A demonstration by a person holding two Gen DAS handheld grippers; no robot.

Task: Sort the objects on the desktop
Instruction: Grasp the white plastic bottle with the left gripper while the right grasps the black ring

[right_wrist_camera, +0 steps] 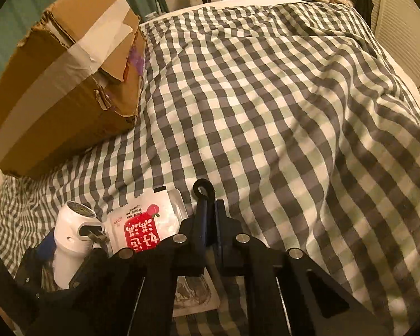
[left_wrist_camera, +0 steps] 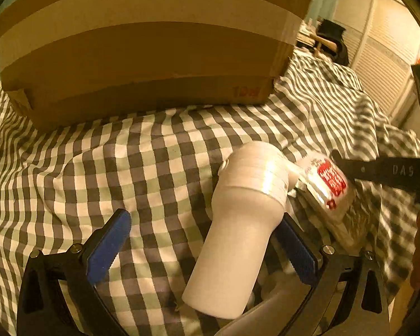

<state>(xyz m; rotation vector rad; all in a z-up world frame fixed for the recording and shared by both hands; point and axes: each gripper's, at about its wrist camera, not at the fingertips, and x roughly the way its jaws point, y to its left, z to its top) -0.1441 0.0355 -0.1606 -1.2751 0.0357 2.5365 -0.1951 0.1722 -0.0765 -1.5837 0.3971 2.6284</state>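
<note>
Big cardboard box (right_wrist_camera: 61,84) blocks upper left of right wrist view. Checked bed cover (right_wrist_camera: 280,112) lies bare thru centre & right. Lower left is crowded w/ white hair dryer (right_wrist_camera: 72,232) touching snack pouch (right_wrist_camera: 151,224).

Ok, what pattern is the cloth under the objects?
The cloth is a check of dark grey, pale green and white squares, clearest in the right wrist view.
</note>
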